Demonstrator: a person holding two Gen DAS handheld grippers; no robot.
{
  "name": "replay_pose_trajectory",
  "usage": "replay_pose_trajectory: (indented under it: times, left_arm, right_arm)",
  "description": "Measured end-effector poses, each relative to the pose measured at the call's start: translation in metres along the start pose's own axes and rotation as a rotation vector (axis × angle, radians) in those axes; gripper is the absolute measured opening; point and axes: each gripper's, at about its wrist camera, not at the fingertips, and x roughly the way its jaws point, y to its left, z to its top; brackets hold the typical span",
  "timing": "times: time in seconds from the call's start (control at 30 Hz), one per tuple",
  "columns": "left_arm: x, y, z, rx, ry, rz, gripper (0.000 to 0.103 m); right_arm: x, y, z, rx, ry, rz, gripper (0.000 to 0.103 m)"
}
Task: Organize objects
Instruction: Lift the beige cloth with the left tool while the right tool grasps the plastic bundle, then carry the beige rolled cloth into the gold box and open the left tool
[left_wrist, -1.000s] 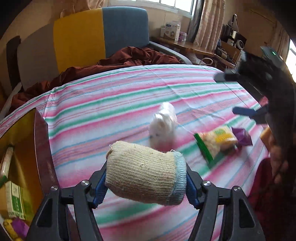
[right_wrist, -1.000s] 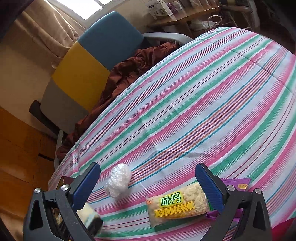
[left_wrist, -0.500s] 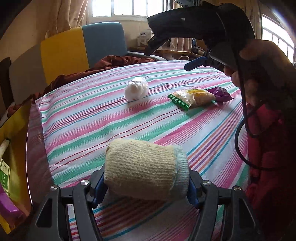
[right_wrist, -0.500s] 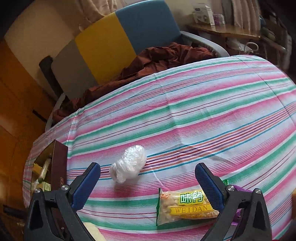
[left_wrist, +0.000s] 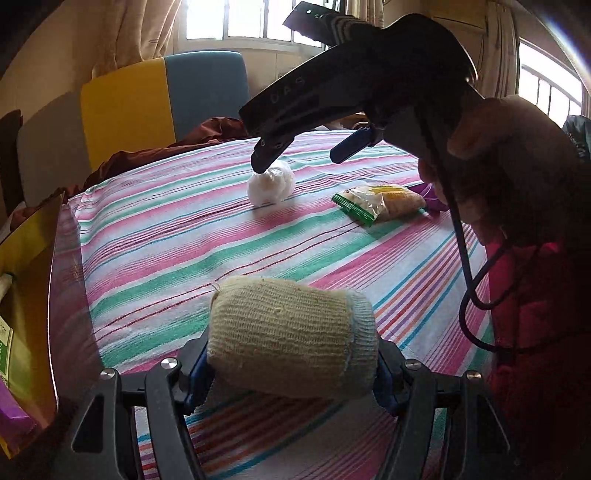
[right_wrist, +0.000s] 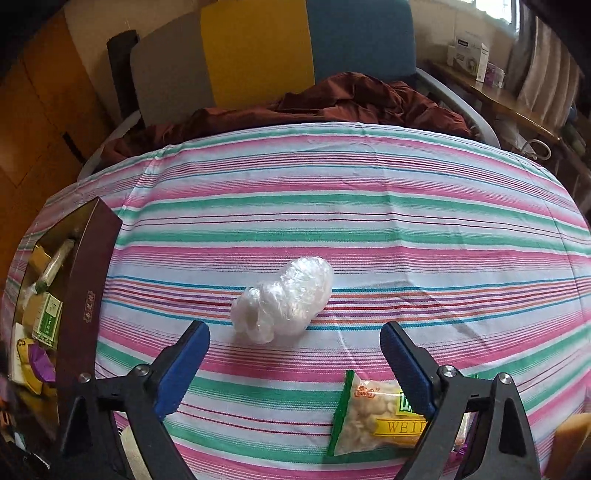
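My left gripper is shut on a rolled beige knit cloth with a pale blue end, held sideways just above the striped tablecloth. A crumpled white plastic bag lies mid-table. My right gripper hangs over it pointing steeply down, its jaws closing, the blue pads still apart from the bag, which sits just ahead of the tips. From the left wrist the right gripper shows above the bag, held by a hand.
A yellow-green snack packet lies right of the bag, with a purple packet beside it. An open dark box holding several small items stands at the table's left edge. A chair with brown cloth stands behind.
My right gripper has swung left from over the snack packet to above the white bag and rolled level. My left gripper sank lower with the cloth roll, then held still.
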Motion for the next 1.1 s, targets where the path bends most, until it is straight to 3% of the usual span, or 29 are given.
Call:
replay_pose_trajectory:
  times: [0.27, 0.33, 0.37, 1.1]
  left_arm:
    - [-0.001, 0.003, -0.002, -0.008, -0.008, -0.012, 0.07]
    - [-0.001, 0.003, -0.002, -0.008, -0.009, -0.012, 0.07]
    - [-0.001, 0.003, -0.002, -0.008, -0.01, -0.012, 0.07]
    - [0.0, -0.004, -0.001, 0.005, 0.001, 0.004, 0.07]
  right_arm:
    - [0.032, 0.009, 0.02, 0.013, 0.042, 0.018, 0.093]
    - [0.045, 0.009, 0.021, 0.0, 0.063, -0.017, 0.076]
    - [0.05, 0.006, 0.021, 0.014, 0.086, -0.012, 0.058]
    - [0.051, 0.012, 0.016, -0.068, 0.084, -0.073, 0.057]
